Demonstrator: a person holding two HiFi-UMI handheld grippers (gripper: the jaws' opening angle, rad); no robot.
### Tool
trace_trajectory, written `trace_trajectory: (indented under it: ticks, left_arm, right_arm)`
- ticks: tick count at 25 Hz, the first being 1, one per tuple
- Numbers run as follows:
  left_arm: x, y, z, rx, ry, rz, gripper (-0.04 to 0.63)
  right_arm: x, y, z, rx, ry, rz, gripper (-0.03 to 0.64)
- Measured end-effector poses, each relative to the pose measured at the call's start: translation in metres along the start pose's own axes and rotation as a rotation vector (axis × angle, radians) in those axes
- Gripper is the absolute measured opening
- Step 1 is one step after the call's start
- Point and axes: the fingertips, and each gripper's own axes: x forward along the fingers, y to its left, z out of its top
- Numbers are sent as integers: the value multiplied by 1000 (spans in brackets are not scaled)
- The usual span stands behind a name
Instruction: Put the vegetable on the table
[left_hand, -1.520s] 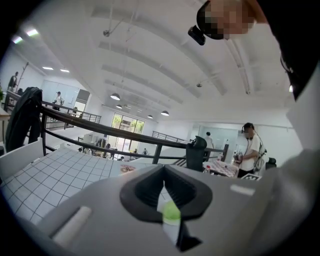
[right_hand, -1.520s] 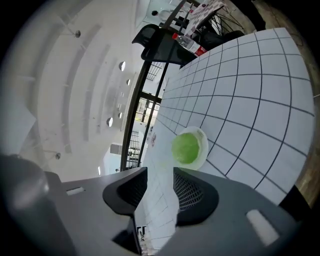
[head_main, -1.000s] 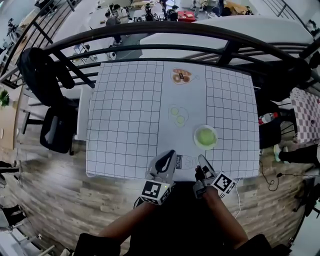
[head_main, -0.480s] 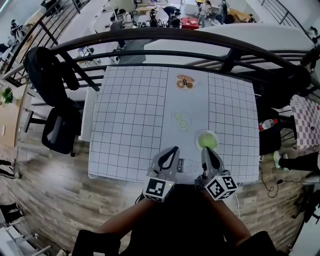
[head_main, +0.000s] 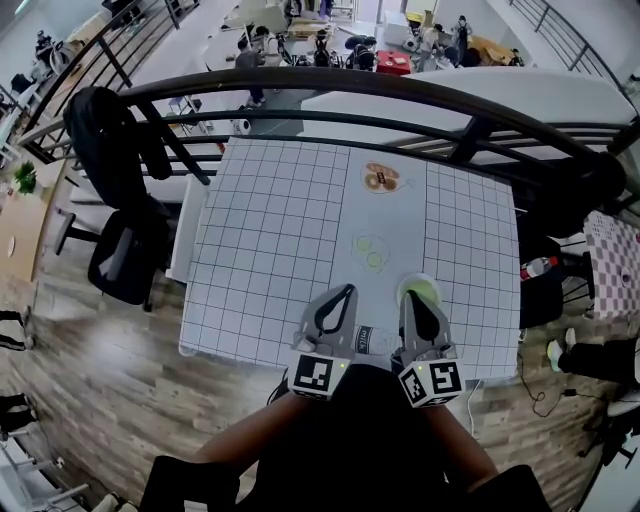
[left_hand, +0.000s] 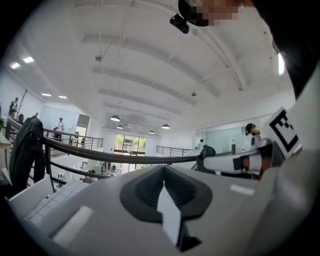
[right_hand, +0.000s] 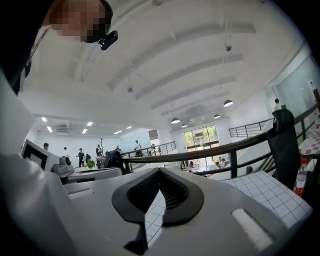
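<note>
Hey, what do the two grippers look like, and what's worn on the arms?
The left gripper and right gripper have pale grey bodies with black ribbed jaw pads. Each carries a white cube printed with black square markers. The forearms show no sleeves.

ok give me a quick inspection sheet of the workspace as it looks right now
surface: table under a white grid cloth, lying flat
job's things: round green vegetable on the table, partly hidden behind the right claw, not held
clutter: green slices mid-table; brown food near the far edge
grippers: left claw and right claw both shut and empty, over the near edge
cables: what looks like a thin cable on the floor, right of the table
surroundings: railing beyond the table; black chair at the left; bottle at the right
</note>
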Motion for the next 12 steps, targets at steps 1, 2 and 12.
trace_trajectory:
  ticks: [1, 2, 12]
  left_arm:
    - [0, 0, 2, 1, -4, -1, 8]
    - [-1, 0, 3, 4, -6, -4, 8]
    - [-6, -19, -3, 14, 6, -63, 8]
  right_arm:
    - [0, 1, 2, -18, -3, -4, -2]
    - [0, 2, 3, -32, -5, -11, -2]
    - [-19, 5, -7, -105, 17, -88, -3]
